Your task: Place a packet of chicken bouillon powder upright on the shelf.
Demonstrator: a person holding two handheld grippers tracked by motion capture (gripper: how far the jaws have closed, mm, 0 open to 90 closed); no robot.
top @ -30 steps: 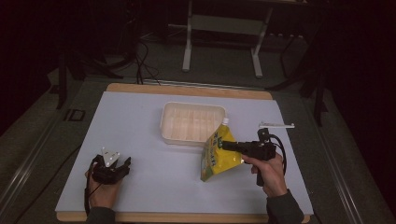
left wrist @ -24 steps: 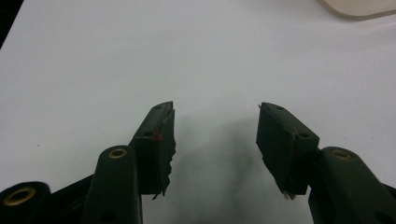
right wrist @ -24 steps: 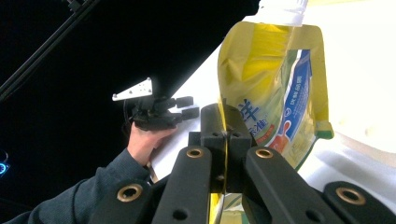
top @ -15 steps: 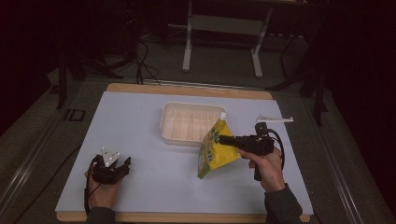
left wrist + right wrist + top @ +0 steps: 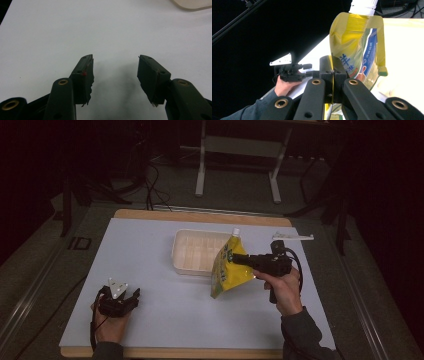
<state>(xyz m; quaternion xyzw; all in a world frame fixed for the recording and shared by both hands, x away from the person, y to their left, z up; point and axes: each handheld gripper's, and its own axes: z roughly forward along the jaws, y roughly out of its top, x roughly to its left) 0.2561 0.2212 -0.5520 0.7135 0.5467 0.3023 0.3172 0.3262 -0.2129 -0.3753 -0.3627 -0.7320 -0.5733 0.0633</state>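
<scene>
- 1 glossy yellow pouch (image 5: 362, 47) with a white cap, soft and creased, is pinched flat between the right gripper (image 5: 331, 72) fingers.
- 1 pale ribbed plastic tray (image 5: 197, 251) is just beyond it.
- Left gripper (image 5: 115, 75) fingers stand wide apart, holding nothing.

The high view looks forward and down over the whole table (image 5: 150, 250) from the person's side. The left gripper view sits close above the white surface, facing the tray (image 5: 192, 3). The right gripper view looks sideways across the table, sharing the yellow pouch (image 5: 357, 42) and the left gripper (image 5: 308, 66) with the high view.
</scene>
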